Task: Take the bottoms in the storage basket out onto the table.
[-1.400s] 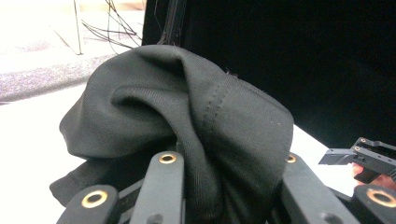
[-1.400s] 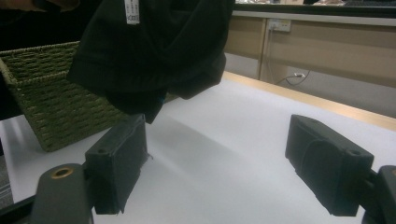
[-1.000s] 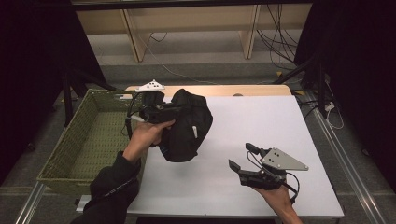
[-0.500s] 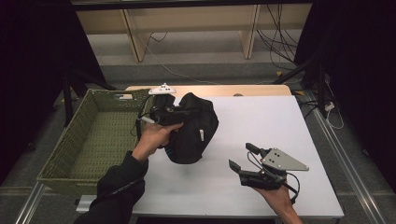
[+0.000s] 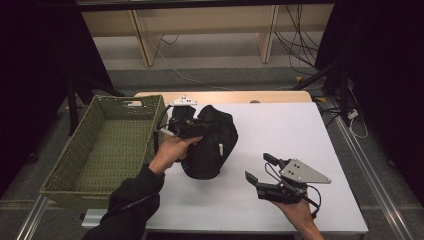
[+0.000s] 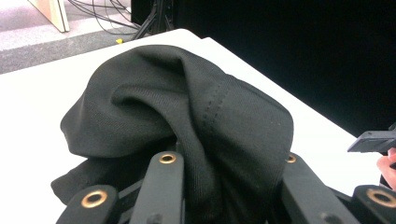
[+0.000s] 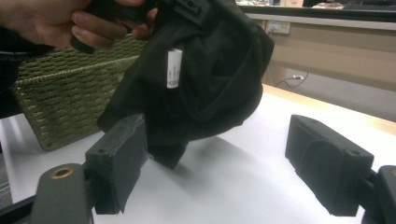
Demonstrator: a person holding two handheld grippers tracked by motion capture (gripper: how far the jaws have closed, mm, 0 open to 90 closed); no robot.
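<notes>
The left gripper (image 5: 192,127) is clenching its fingers (image 6: 163,182) on a black garment (image 5: 212,142) — in the left gripper view the cloth is bunching up between the two black fingers and spilling over them. The left hand (image 5: 172,150) is holding the gripper above the table (image 5: 280,130), w/ the garment hanging from it; the lower end is touching or nearly touching the tabletop, can't tell which. A small white tag (image 7: 173,68) is showing on the fabric in the right gripper view. The garment is sitting over the table's left part, just beside the green woven basket (image 5: 107,150), which is standing off the table's left edge.

The right gripper (image 5: 262,170) is keeping its fingers (image 7: 119,154) released — wide gap, nothing between them, pads pointing toward the hanging garment. The right hand (image 5: 300,212) is holding it low over the table's near right part, well apart from the garment, w/ the grey three-cornered plate (image 5: 302,172) on top. Beyond the table: pale wooden shelving legs (image 5: 142,35) and cables (image 5: 295,35) on the floor.
</notes>
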